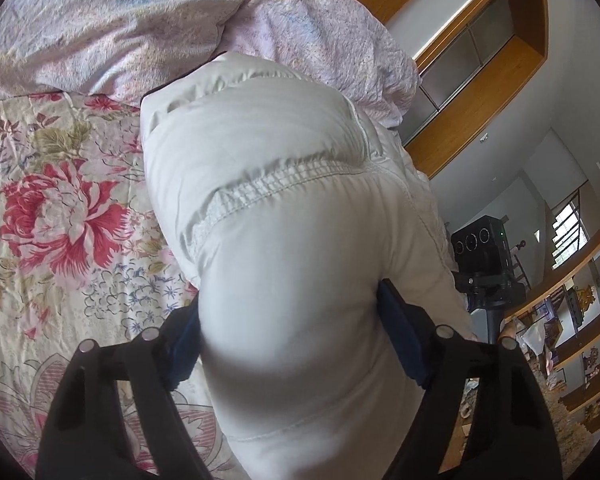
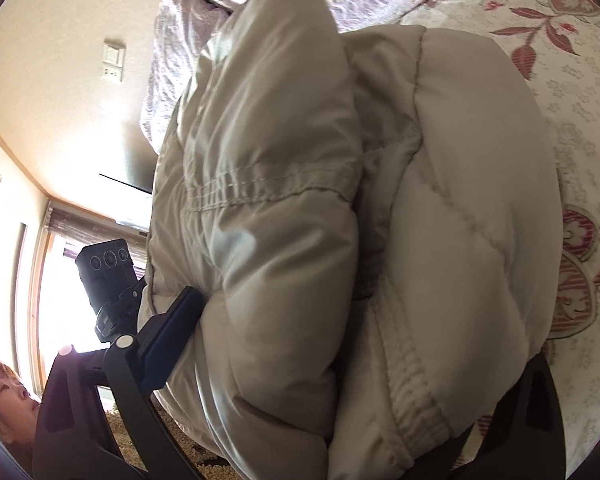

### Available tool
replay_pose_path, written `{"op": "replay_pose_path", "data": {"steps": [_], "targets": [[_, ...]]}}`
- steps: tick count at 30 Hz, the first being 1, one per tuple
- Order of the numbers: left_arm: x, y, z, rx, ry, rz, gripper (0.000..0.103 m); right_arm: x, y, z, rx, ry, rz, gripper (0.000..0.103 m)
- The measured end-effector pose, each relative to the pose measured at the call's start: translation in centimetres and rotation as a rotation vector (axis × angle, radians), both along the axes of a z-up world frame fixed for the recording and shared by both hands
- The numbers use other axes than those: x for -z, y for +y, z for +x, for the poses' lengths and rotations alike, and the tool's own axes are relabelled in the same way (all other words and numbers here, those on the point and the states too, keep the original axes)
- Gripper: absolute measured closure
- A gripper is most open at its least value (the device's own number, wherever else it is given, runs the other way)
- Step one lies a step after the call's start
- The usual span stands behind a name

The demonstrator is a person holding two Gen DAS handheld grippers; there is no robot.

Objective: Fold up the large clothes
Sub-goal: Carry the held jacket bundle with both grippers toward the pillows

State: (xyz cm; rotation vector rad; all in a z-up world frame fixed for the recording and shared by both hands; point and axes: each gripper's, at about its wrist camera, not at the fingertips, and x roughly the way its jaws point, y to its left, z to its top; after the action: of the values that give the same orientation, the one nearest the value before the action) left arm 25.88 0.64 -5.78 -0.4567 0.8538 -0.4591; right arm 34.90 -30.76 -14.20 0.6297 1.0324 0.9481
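Observation:
A puffy off-white down jacket [image 1: 268, 184] lies folded in a thick bundle on the floral bedspread [image 1: 60, 200]. My left gripper [image 1: 292, 340] has its two blue-padded fingers on either side of a thick fold of the jacket and is shut on it. In the right wrist view the jacket [image 2: 380, 220] fills the frame, folded in bulky layers. My right gripper [image 2: 340, 344] clamps the bundle. Its left blue pad [image 2: 172, 336] presses the jacket's side. Its right finger is mostly hidden behind the fabric.
A lilac crumpled duvet [image 1: 140, 20] lies at the head of the bed. A black camera on a tripod [image 1: 484, 252] stands beside the bed, also in the right wrist view [image 2: 108, 276]. Wooden shelves [image 1: 572, 340] stand further off. A person's face [image 2: 4, 392] shows at lower left.

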Motion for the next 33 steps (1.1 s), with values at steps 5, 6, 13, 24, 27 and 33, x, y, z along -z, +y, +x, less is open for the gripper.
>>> {"op": "replay_pose_path", "data": {"steps": [5,6,13,24,27,33], "targets": [[-1.8,2.4,-0.9,-0.048,-0.066,0.026,0.030,-0.7,2.6,0.0,-0.039,-0.025,0.046,0.014],[-2.1,3.0,-1.1,-0.061,-0.076,0.030,0.030,-1.0,3.3,0.1,-0.048,-0.031,0.053,0.014],[-3.2,7.5,-1.0,-0.172,-0.096,0.023,0.031,-4.1,8.9,1.5,-0.114,-0.101,0.046,0.015],[-1.7,11.7,-0.9,-0.294,-0.090,0.087,0.031,-4.7,15.0,4.1,-0.137,-0.151,-0.009,0.019],[-0.6,12.4,-0.4,-0.312,-0.076,0.089,0.030,-3.1,15.5,4.9,-0.107,-0.101,-0.021,0.019],[-0.1,12.1,0.1,-0.327,-0.072,0.127,0.026,-2.4,15.1,4.4,-0.070,-0.077,-0.027,0.017]]}}
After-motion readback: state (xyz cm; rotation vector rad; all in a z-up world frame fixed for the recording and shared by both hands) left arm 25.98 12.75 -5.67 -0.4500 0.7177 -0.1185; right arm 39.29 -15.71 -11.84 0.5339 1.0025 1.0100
